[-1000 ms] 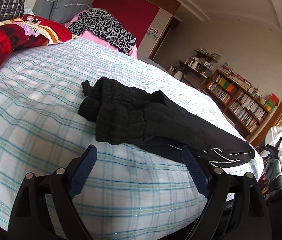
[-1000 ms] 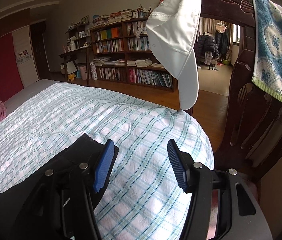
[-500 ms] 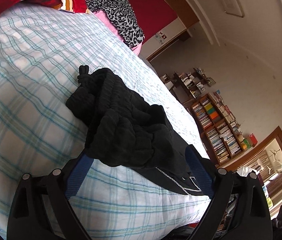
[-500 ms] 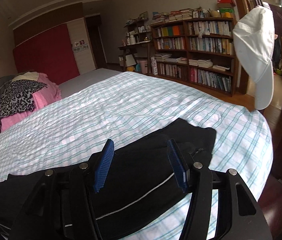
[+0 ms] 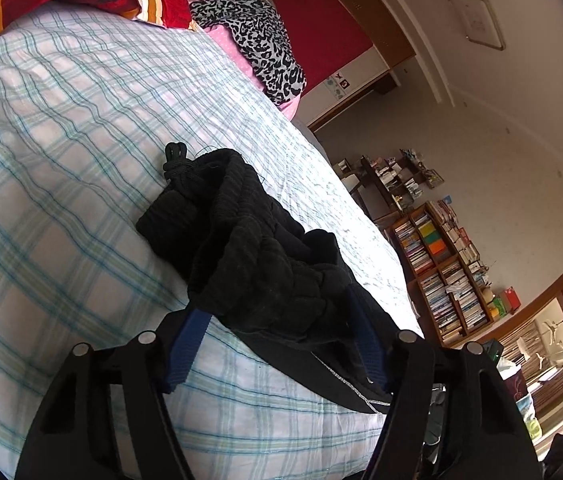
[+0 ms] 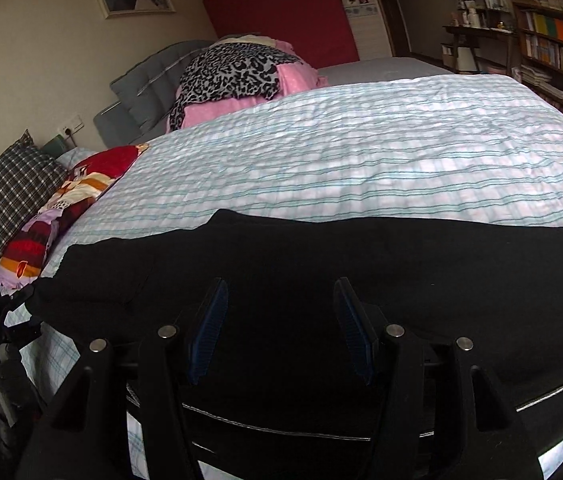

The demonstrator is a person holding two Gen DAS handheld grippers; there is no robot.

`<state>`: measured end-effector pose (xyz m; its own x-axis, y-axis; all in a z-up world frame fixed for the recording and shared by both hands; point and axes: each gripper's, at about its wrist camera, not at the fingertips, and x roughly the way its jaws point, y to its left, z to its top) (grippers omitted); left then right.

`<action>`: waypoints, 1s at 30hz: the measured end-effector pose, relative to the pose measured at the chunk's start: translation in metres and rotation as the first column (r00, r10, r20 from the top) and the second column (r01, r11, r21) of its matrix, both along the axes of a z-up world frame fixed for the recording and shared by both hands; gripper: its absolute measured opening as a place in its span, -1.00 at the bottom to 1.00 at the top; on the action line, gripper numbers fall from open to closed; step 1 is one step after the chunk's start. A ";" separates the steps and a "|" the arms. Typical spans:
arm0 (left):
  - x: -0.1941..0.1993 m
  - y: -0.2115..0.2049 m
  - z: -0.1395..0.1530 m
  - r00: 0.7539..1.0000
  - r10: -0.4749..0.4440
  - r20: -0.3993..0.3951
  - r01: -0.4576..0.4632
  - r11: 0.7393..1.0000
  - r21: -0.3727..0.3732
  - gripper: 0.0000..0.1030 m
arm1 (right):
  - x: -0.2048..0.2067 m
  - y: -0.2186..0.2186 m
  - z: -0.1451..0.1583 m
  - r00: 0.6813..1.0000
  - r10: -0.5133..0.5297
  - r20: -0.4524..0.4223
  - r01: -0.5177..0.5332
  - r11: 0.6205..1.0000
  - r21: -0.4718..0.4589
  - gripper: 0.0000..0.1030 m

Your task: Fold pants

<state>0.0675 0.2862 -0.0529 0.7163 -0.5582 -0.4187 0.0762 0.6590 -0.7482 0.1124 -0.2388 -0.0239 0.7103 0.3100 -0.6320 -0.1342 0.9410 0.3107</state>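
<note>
Black pants [image 5: 265, 264] lie on the bed [image 5: 61, 168], on a pale blue-checked cover near its front edge, the ribbed waistband bunched up with a knotted drawstring [image 5: 175, 160] at the far end.

Left gripper [image 5: 277, 336]: jaws apart, blue pads either side of the bunched waistband; the cloth overlaps both fingers, no clamp visible.

Right gripper [image 6: 279, 328]: jaws apart, low over a flat spread of the pants [image 6: 321, 264]; nothing between the pads.

Containers: bookshelf [image 5: 437, 264] along the far wall, compartments packed with books, a few coloured blocks among them. Spine text too small to read.

Labels: two small stickers [image 5: 341, 82] on the white panel under the red wall section; not legible.

Also present: leopard-print cloth [image 6: 233, 68] over pink bedding, checked pillow [image 6: 9, 188], red patterned quilt [image 6: 65, 196].
</note>
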 end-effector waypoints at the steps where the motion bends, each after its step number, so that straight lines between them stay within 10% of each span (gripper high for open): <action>1: 0.002 0.001 -0.001 1.000 0.001 -0.005 -0.001 1.000 -0.003 0.26 | 0.002 0.011 -0.003 1.000 0.025 -0.002 -0.025 1.000 -0.004 0.11; 12: 0.009 -0.008 0.009 0.999 0.035 -0.011 -0.034 0.999 0.037 0.54 | 0.005 0.094 -0.036 0.963 0.254 -0.086 -0.258 0.965 -0.043 0.11; 16: 0.027 -0.005 0.008 0.999 0.036 -0.020 -0.035 0.998 0.043 -0.18 | -0.001 0.110 -0.039 0.947 0.310 -0.082 -0.315 0.947 -0.068 0.11; 25: 0.050 -0.013 0.055 0.982 -0.026 0.185 0.003 0.993 0.121 -0.39 | -0.005 0.103 -0.033 0.932 0.355 -0.078 -0.356 0.935 0.003 0.11; 30: 0.059 -0.003 0.034 0.994 -0.023 0.108 0.008 0.991 0.137 -0.38 | -0.006 0.105 -0.039 0.921 0.375 -0.107 -0.376 0.927 0.008 0.11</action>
<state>0.1262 0.2828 -0.0184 0.7536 -0.5124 -0.4117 0.1629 0.7524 -0.6383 0.1063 -0.1333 -0.0627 0.4728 0.5325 -0.7021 -0.4458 0.8318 0.3307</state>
